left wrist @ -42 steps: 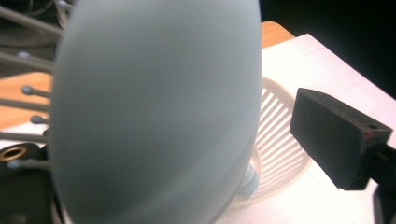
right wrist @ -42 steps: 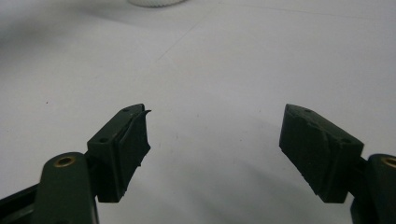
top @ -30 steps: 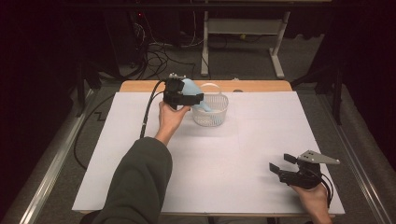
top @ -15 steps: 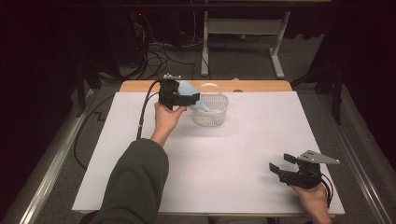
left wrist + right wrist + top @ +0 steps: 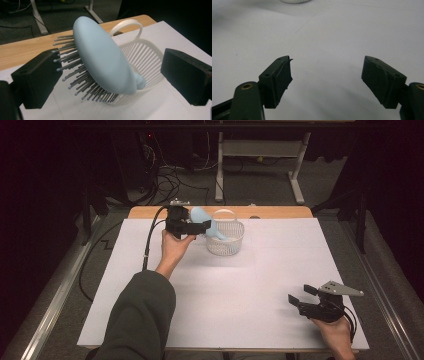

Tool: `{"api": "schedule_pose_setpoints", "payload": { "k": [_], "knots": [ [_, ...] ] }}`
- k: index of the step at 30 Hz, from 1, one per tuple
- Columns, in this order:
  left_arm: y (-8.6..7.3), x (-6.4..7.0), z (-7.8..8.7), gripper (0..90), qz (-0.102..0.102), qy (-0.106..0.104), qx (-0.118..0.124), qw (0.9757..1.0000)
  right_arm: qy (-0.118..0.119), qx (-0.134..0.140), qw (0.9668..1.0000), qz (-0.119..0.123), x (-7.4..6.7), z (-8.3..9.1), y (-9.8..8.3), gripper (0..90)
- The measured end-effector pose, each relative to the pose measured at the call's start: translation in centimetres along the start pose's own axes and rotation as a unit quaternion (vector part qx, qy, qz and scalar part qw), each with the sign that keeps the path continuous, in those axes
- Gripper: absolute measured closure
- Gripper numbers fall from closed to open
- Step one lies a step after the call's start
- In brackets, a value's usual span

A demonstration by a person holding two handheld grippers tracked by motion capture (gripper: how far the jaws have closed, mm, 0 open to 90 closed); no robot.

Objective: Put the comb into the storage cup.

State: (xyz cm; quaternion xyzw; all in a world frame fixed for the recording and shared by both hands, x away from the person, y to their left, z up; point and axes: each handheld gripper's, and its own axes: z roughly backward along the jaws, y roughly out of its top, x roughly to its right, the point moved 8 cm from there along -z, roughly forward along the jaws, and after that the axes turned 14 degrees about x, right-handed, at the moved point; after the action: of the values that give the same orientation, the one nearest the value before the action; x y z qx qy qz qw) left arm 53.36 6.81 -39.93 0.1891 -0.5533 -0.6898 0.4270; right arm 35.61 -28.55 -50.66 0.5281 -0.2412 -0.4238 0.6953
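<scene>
Blue hairbrush (image 5: 105,57) leans handle-down into the basket (image 5: 147,62), loose between the wide left tongs (image 5: 112,75); right tongs (image 5: 306,301) wide, well apart.

The room was dim, with its surroundings nearly black, while the white table cover (image 5: 260,285) caught even overhead light. Shadows stayed soft, and the close-up black jaws looked slightly blurred.

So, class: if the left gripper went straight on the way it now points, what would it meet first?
Probably the blue hairbrush propped on the white basket, between the left gripper's open jaws; depth is uncertain.
</scene>
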Motion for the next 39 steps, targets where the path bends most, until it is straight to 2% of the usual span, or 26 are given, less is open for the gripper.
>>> {"api": "schedule_pose_setpoints", "payload": {
  "k": [3,14,30,39],
  "knots": [
    [0.0,0.1,0.2,3.2,-0.007,0.002,-0.001,1.0,0.0,0.0,1.0,0.0,0.0,0.0,0.0,24.2],
    [-0.2,-0.1,0.8,3.3,-0.005,0.001,0.006,1.0,0.0,0.0,1.0,0.001,0.0,0.0,0.0,24.2],
    [-0.3,-0.3,2.0,3.3,-0.019,-0.003,0.004,0.9998,0.0,0.001,1.0,0.0,0.0,0.0,0.0,24.2],
    [-0.2,0.0,2.6,3.4,-0.029,-0.012,0.002,0.9995,0.0,0.001,1.0,0.0,0.0,0.0,0.0,24.2]
  ]
}}
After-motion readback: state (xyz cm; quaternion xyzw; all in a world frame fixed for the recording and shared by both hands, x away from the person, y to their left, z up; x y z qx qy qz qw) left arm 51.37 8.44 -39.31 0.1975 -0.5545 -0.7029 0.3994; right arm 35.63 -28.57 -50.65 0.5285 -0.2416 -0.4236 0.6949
